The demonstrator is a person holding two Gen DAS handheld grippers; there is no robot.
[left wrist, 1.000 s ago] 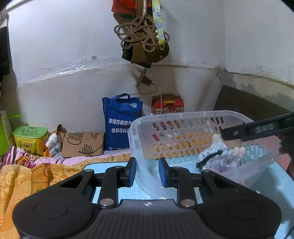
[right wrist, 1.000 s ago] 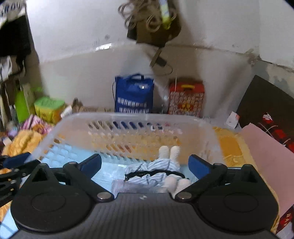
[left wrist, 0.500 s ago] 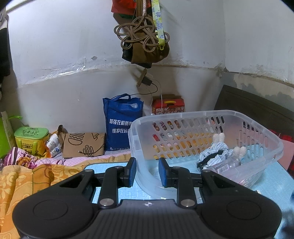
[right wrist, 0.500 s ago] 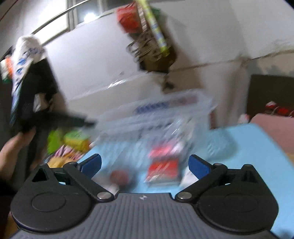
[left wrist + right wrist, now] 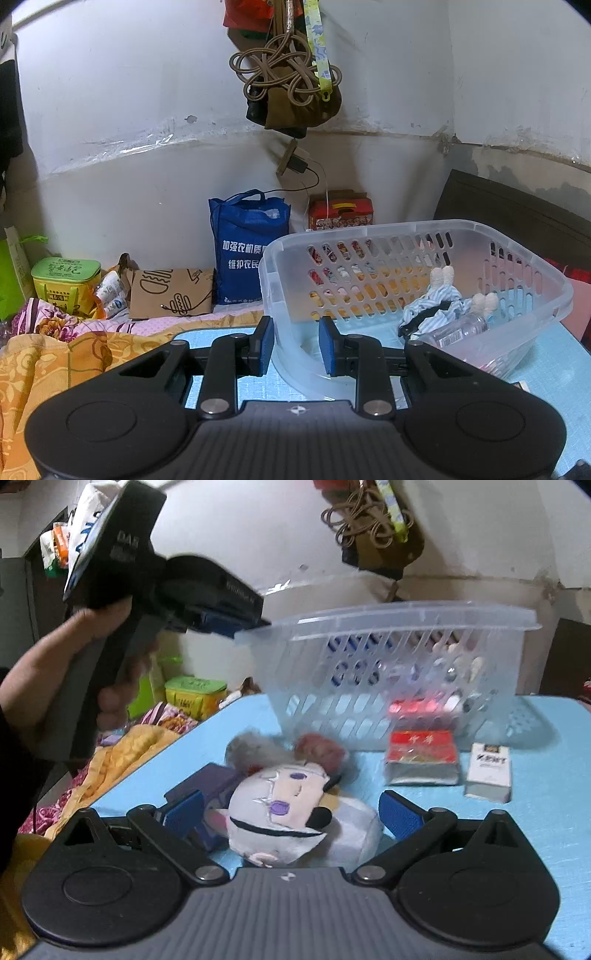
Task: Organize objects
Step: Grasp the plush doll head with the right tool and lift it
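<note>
A light-blue table (image 5: 535, 812) stands before a white wall. On it, a clear plastic basket (image 5: 546, 291) holds a striped cloth (image 5: 428, 306) and a small bottle (image 5: 458, 330). The left gripper (image 5: 296, 345) clamps the basket's near left rim. The right gripper (image 5: 291, 814), jaws wide, straddles a plush toy (image 5: 284, 812) without touching; two cigarette packs (image 5: 421, 760) lie far right of it.

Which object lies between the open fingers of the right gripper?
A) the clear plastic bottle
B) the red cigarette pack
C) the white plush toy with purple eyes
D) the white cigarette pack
C: in the right wrist view the white plush toy with purple eyes lies on the light blue table top between the spread fingers of the right gripper.
</note>
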